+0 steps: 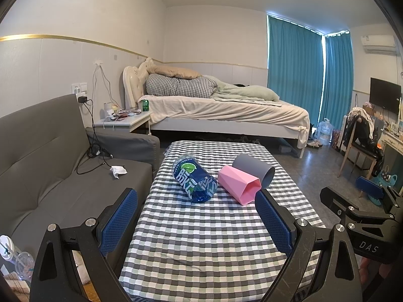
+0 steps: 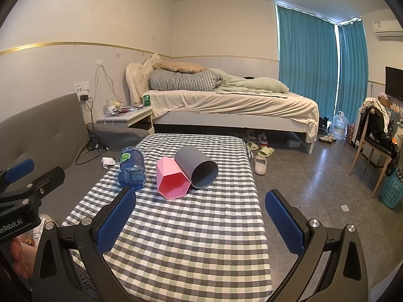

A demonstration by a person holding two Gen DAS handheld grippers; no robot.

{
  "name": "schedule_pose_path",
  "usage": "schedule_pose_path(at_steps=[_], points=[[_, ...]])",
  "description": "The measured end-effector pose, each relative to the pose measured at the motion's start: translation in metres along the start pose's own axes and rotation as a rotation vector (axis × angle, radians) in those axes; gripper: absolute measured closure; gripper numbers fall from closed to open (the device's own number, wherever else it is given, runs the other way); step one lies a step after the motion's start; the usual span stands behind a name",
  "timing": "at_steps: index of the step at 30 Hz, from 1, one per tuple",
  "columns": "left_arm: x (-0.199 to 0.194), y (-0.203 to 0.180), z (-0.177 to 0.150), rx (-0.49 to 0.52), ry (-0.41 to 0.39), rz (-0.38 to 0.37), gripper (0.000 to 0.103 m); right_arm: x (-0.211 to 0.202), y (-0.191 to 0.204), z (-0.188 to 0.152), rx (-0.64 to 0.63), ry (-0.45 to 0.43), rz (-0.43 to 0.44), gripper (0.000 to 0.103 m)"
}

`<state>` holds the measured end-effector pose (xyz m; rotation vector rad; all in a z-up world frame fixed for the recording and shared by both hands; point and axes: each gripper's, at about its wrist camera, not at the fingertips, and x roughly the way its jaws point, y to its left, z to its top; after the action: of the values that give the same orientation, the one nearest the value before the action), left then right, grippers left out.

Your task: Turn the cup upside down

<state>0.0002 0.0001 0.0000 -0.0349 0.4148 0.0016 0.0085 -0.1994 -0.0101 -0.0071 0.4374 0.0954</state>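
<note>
Three cups lie on their sides on the checked table (image 1: 201, 239) (image 2: 196, 239): a blue printed cup (image 1: 194, 179) (image 2: 132, 167) at left, a pink faceted cup (image 1: 239, 184) (image 2: 172, 178) in the middle, and a grey round cup (image 1: 254, 171) (image 2: 197, 166) at right, touching the pink one. Their mouths face me. My left gripper (image 1: 197, 210) is open and empty, short of the cups. My right gripper (image 2: 200, 209) is open and empty, also short of the cups, toward the table's right side.
A grey sofa (image 1: 50, 171) stands left of the table with cables and a tissue on it. A bed (image 1: 226, 108) and nightstand (image 1: 123, 120) stand behind. Slippers (image 2: 260, 162) lie on the floor at right, and a chair (image 2: 375, 136) stands further right.
</note>
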Motion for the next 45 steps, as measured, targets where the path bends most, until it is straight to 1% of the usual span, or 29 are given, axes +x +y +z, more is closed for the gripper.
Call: schedule_pose_path(at_steps=[11,14,18,21,24,27,31,34,36,40,42,44,45], points=[[0.001,-0.002,-0.001,0.001,0.005,-0.002,0.006,0.004,0.002,-0.001,-0.006,0.003,0.003,0.000],[0.004,-0.004,-0.003,-0.001,0.017,-0.007,0.006,0.008,0.003,0.001,-0.019,0.008,0.018,0.000],[0.021,-0.005,0.002,-0.023,0.054,-0.006,0.006,0.017,-0.001,0.008,-0.031,0.034,0.054,0.000],[0.037,-0.006,0.007,-0.024,0.070,0.018,0.006,0.029,-0.011,0.015,-0.023,0.049,0.083,0.000],[0.050,-0.007,0.014,-0.026,0.085,0.032,0.006,0.050,-0.019,0.025,-0.053,0.075,0.099,0.000],[0.068,-0.009,0.017,-0.028,0.104,0.048,0.006,0.081,-0.027,0.034,-0.074,0.112,0.145,0.000],[0.097,-0.010,0.012,-0.032,0.155,0.077,0.006,0.133,-0.037,0.041,-0.084,0.174,0.199,0.000],[0.118,-0.011,0.009,-0.026,0.188,0.093,0.006,0.171,-0.041,0.042,-0.080,0.209,0.234,0.000],[0.134,-0.013,0.008,-0.006,0.209,0.119,0.006,0.193,-0.042,0.043,-0.079,0.234,0.257,0.000],[0.156,-0.011,0.007,-0.001,0.233,0.135,0.006,0.242,-0.041,0.037,-0.060,0.337,0.322,0.000],[0.165,-0.008,0.006,-0.014,0.251,0.129,0.006,0.255,-0.038,0.032,-0.063,0.365,0.342,0.001],[0.173,-0.006,0.005,-0.029,0.260,0.131,0.006,0.265,-0.040,0.031,-0.037,0.377,0.371,0.003],[0.177,-0.005,0.005,-0.037,0.265,0.129,0.006,0.270,-0.042,0.030,-0.021,0.389,0.383,0.007]])
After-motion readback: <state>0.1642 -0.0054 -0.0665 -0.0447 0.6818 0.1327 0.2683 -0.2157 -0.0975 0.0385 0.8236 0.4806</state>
